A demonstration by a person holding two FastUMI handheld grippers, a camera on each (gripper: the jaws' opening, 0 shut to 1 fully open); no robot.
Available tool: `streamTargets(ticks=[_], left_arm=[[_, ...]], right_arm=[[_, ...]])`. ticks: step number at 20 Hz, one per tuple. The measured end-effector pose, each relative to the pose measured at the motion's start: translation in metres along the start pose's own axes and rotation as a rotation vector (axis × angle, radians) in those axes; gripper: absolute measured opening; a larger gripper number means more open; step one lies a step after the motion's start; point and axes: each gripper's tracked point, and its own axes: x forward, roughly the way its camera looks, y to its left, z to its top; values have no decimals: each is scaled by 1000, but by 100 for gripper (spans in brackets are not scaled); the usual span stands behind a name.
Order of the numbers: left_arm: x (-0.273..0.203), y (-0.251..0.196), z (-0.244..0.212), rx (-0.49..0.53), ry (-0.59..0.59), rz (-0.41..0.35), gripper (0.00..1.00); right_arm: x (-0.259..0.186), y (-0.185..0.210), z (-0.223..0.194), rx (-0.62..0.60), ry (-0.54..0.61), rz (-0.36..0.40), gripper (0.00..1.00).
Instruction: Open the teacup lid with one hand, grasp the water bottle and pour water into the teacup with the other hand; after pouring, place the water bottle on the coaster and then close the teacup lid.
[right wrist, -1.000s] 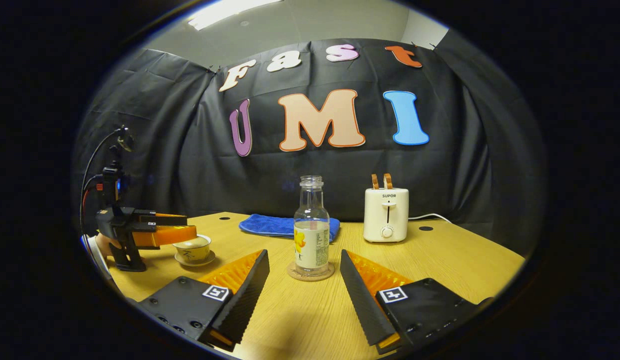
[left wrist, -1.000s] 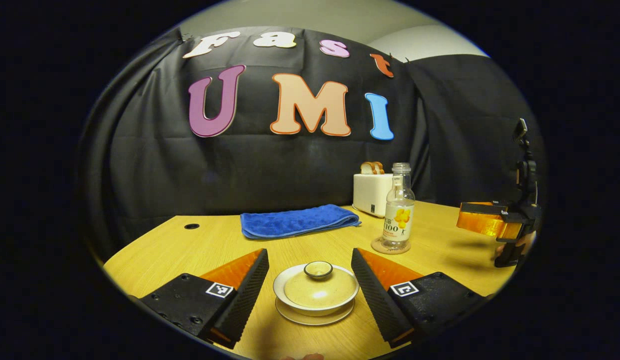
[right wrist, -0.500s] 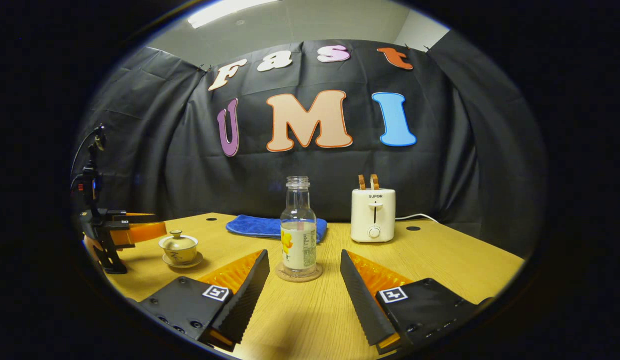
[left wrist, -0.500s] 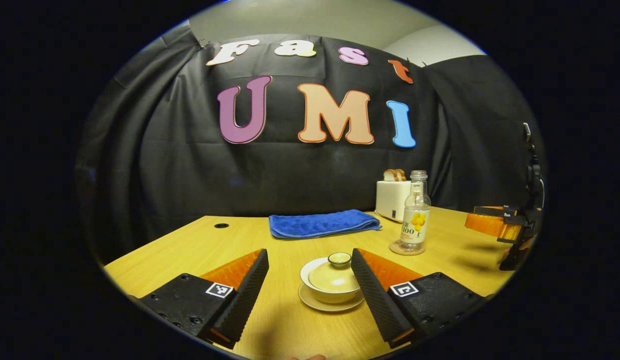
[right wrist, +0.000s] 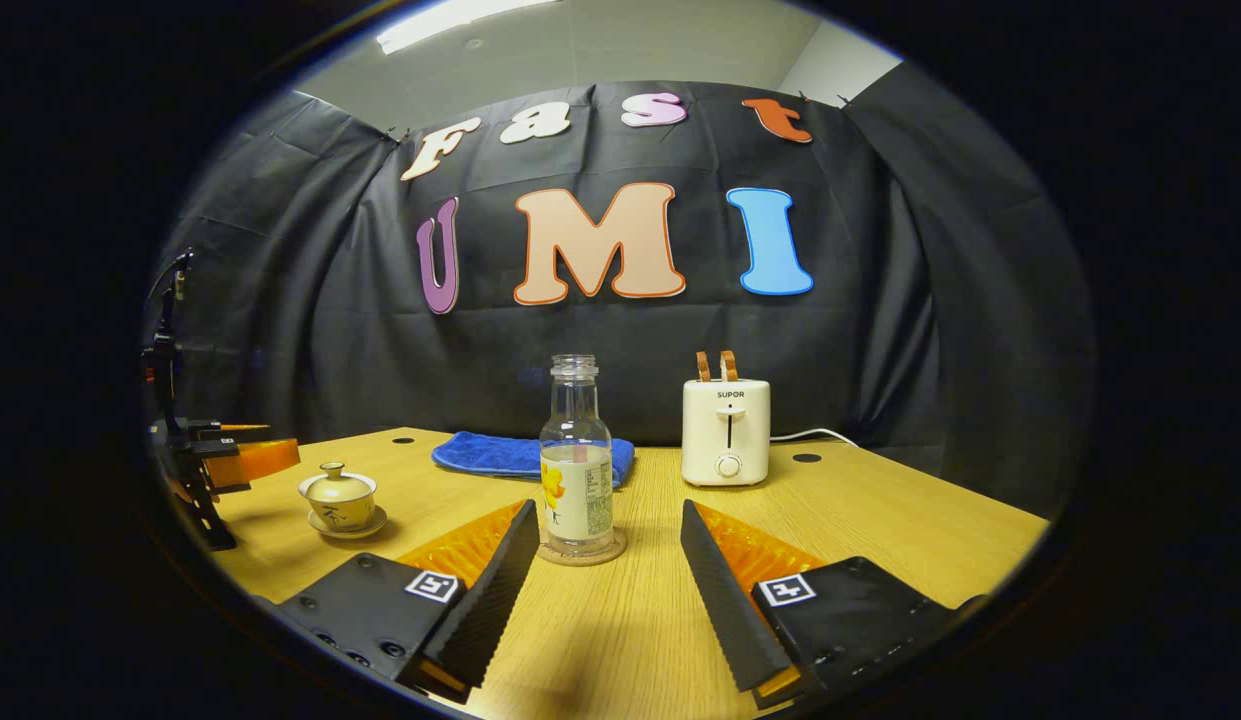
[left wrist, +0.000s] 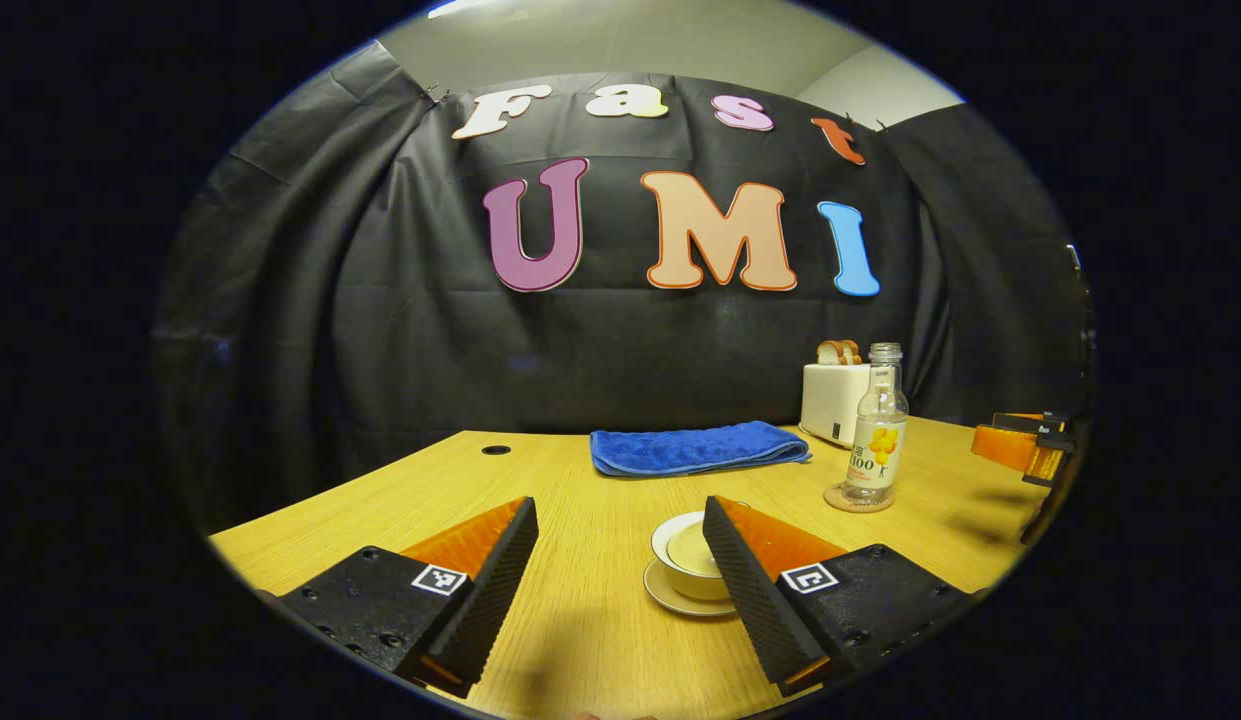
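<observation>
The clear glass water bottle [right wrist: 576,470], partly filled, stands on a round cork coaster [right wrist: 582,550]. The lidded cream ceramic teacup [right wrist: 338,496] sits on its saucer at the worktop's [right wrist: 880,520] left. Both the left gripper [left wrist: 620,560] and right gripper [right wrist: 608,560] hover with fingers spread wide, holding nothing.

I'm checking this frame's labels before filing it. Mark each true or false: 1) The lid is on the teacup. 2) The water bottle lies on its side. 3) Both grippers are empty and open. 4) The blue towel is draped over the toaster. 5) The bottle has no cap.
1) True: the lid sits on the small cream ceramic teacup, which rests on its saucer.
2) False: the clear glass water bottle stands upright on the round cork coaster.
3) True: the left gripper and the right gripper have their jaws spread, holding nothing.
4) False: the folded blue towel lies flat on the wooden table, beside the white toaster.
5) True: its mouth is open.
</observation>
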Motion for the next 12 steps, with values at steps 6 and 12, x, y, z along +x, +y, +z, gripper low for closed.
streamTargets(ticks=[6,12], left_arm=[[0,6,0,0,0,27,98],[-1,14,0,1,3,70,98]], right_arm=[[-1,0,-1,0,2,0,92],[0,-6,0,-2,2,-18,92]])
